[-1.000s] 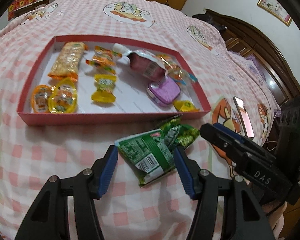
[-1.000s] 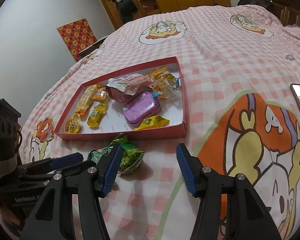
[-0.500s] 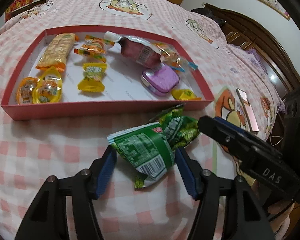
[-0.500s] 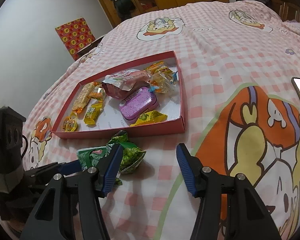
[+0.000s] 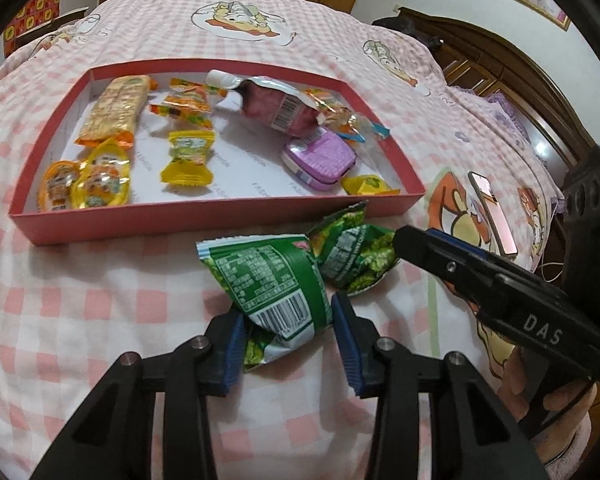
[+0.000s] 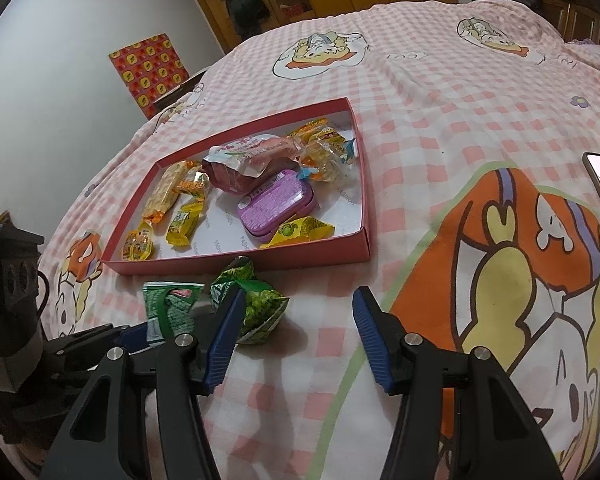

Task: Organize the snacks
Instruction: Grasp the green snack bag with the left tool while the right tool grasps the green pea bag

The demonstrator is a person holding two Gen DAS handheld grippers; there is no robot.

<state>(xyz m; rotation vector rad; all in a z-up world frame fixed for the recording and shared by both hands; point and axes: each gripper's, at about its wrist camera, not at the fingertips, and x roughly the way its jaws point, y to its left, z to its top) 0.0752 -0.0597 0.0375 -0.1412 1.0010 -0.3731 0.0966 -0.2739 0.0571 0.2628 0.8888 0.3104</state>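
A green snack packet (image 5: 276, 280) sits between the blue pads of my left gripper (image 5: 290, 334), which is shut on its lower end just in front of the red tray (image 5: 220, 216). A second, crumpled green packet (image 5: 356, 256) lies on the bedspread right beside it, touching the tray's near wall. In the right wrist view the held packet (image 6: 172, 308) and the crumpled one (image 6: 260, 304) show by my right gripper's left finger. My right gripper (image 6: 300, 312) is open over the bedspread with nothing in it; from the left wrist view its tip (image 5: 404, 240) points at the crumpled packet.
The tray (image 6: 260, 260) holds a purple tin (image 5: 320, 158), a pink pouch (image 5: 276, 108), a cereal bar (image 5: 114, 108) and several yellow and orange sweets. A phone (image 5: 492, 212) lies on the pink checked bedspread to the right. A dark wooden headboard (image 5: 520, 76) lies behind.
My left gripper's fingers have drawn together onto the green packet, which now stands up between them. The right gripper has stayed open and barely moved.
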